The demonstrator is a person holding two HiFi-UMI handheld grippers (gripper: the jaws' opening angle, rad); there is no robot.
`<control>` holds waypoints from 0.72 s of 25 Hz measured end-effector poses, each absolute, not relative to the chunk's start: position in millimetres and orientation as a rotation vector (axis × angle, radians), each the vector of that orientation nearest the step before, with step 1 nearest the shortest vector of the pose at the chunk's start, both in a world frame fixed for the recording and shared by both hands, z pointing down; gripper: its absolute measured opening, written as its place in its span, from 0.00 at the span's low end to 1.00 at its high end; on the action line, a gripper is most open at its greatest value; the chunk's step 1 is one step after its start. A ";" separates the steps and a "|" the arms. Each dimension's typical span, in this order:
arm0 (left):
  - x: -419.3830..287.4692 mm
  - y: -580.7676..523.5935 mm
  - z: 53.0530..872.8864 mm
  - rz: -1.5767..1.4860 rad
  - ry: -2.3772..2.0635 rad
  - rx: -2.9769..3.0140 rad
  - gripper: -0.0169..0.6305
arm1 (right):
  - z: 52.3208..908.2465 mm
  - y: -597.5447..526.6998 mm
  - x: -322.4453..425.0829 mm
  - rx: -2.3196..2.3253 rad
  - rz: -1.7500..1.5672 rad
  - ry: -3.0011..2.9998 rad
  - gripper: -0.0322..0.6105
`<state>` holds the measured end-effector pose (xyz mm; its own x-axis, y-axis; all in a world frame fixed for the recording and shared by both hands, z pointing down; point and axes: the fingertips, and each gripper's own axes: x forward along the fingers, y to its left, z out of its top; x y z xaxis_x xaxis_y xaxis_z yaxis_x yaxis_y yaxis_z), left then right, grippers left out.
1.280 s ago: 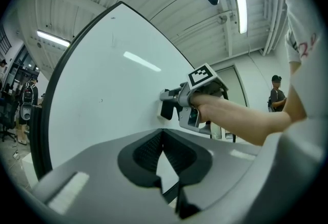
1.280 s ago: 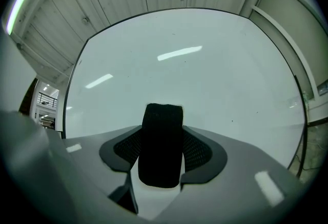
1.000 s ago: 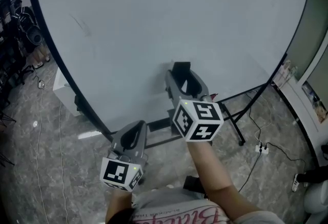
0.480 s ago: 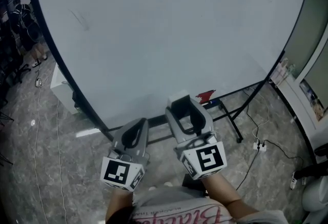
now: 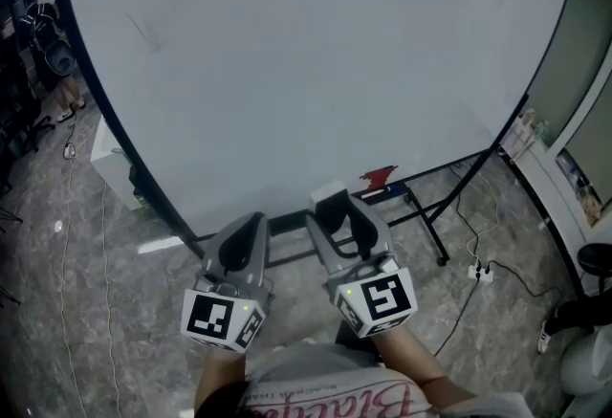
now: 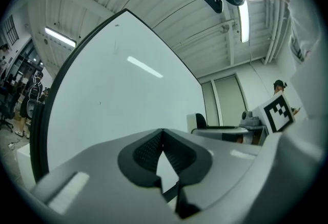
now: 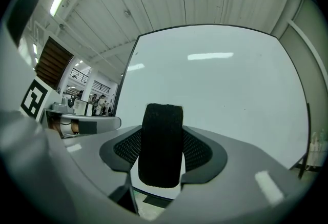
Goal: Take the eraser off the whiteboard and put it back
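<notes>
A black felt eraser (image 7: 161, 146) stands upright between the pads of my right gripper (image 7: 161, 115), which is shut on it. The head view shows that gripper (image 5: 335, 208) low in front of the whiteboard (image 5: 287, 72), with the eraser (image 5: 330, 196) clear of the board's surface near its bottom edge. My left gripper (image 5: 247, 234) hangs beside it to the left, a little lower. In the left gripper view its jaws (image 6: 163, 138) meet at the tips with nothing between them. The whiteboard (image 6: 118, 95) fills the background there, and the whiteboard (image 7: 220, 89) also fills the right gripper view.
A red object (image 5: 380, 178) lies on the board's bottom rail. The black stand legs (image 5: 426, 225) spread over the marble floor. A power strip with cables (image 5: 481, 275) lies at the right and a white box (image 5: 110, 163) at the left behind the board.
My right gripper has come down and back from the whiteboard toward the person, carrying the eraser, and rolled somewhat. The left gripper has hardly moved.
</notes>
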<state>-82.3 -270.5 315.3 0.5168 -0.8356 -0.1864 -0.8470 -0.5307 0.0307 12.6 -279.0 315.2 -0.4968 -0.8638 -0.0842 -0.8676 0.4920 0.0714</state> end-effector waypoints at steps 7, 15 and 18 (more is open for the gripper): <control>-75.8 -268.0 316.6 0.262 1.468 -2.681 0.02 | 318.9 -283.7 11.5 -1.537 0.136 2.697 0.41; -82.7 -265.8 317.7 0.235 1.488 -2.659 0.02 | 292.1 -318.7 8.7 -1.549 0.241 2.661 0.41; -85.8 -266.8 317.2 0.233 1.496 -2.652 0.02 | 276.7 -340.4 6.3 -1.563 0.262 2.654 0.41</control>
<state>-85.8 -266.8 317.2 0.5094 -0.8424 -0.1754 -0.8558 -0.5173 -0.0014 6.3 -340.4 276.7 -0.4875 -0.8635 -0.1289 -0.8721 0.4744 0.1201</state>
